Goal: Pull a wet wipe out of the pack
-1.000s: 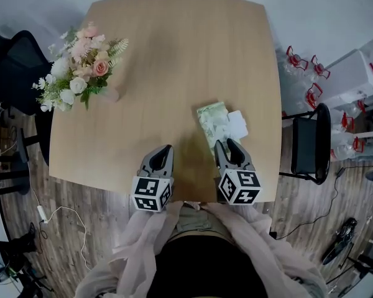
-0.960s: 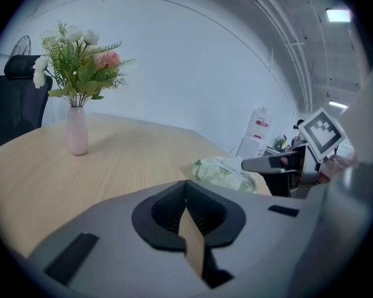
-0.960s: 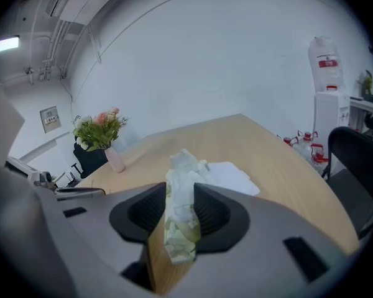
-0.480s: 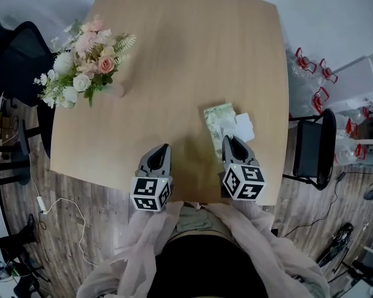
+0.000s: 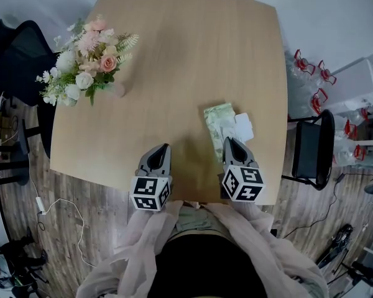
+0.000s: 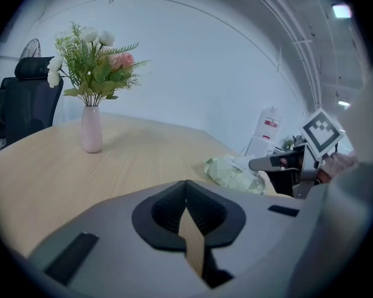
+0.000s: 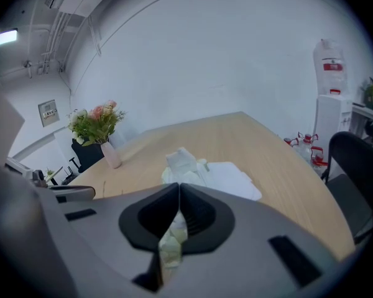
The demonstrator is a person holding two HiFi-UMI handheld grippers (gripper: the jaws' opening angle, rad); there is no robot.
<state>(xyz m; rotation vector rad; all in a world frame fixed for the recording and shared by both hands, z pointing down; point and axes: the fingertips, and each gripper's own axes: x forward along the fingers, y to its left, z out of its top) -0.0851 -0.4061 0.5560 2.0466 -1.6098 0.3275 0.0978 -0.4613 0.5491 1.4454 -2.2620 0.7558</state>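
Observation:
The pale green wet wipe pack (image 5: pixel 219 123) lies on the wooden table (image 5: pixel 174 54), near its front right edge. A white tuft of wipe (image 7: pixel 179 159) stands up from its top. A flat white sheet (image 5: pixel 243 126) lies against the pack's right side. My right gripper (image 5: pixel 231 143) is at the pack's near end. Its jaws are closing and the tips meet on the pack's near edge, with green wrapper showing in the gap behind them. My left gripper (image 5: pixel 160 151) hovers to the left, apart from the pack, shut on nothing.
A pink vase of flowers (image 5: pixel 90 64) stands at the table's far left. A black chair (image 5: pixel 311 144) is beside the table's right edge, and another dark chair (image 5: pixel 12 61) is at the left. Bottles with red caps (image 5: pixel 308 64) sit on the floor at the right.
The right gripper's jaws have gone from wide open to closed at the pack's near end. Both grippers have stayed about where they were.

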